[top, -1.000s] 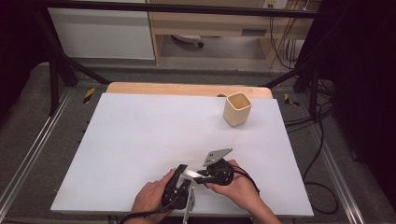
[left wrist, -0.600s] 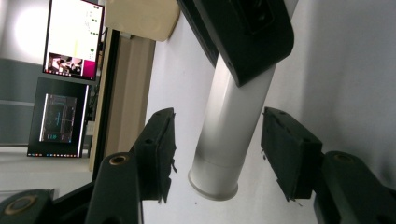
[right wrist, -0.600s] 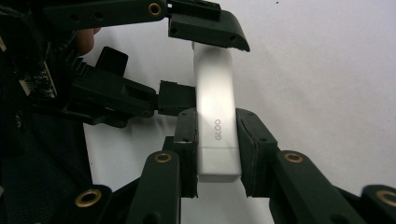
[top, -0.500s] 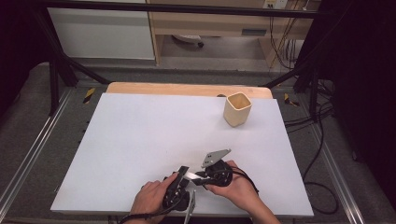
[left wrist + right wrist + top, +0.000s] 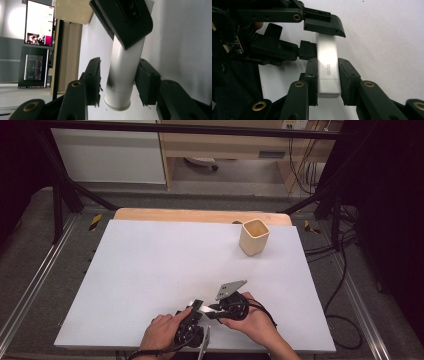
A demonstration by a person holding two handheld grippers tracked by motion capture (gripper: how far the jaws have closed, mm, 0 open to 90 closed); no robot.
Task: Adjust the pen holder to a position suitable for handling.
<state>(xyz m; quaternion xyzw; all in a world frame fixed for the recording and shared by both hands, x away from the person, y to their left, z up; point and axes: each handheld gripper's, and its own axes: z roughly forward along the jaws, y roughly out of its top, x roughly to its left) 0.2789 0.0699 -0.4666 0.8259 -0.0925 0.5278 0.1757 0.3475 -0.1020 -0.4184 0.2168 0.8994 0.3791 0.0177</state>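
Observation:
A white glue stick (image 5: 204,308) marked GLOO (image 5: 328,65) is held just above the white table near its front edge. My right gripper (image 5: 327,67) is shut on the stick's body, one pad on each side. My left gripper (image 5: 118,80) stands around the stick's other end (image 5: 122,75). Its right pad touches the stick and a narrow gap shows at its left pad. In the right gripper view the left gripper (image 5: 319,37) straddles the far end of the stick. In the high view both hands meet, the left gripper (image 5: 197,307) beside the right gripper (image 5: 215,312).
A beige square cup (image 5: 254,237) stands upright at the back right of the white table (image 5: 150,270). A wooden strip (image 5: 200,215) runs along the far edge. Cables hang off the right side. Two lit monitors (image 5: 38,22) stand beyond the table.
Both hands and the stick have drifted slightly toward the front edge. The grips look the same.

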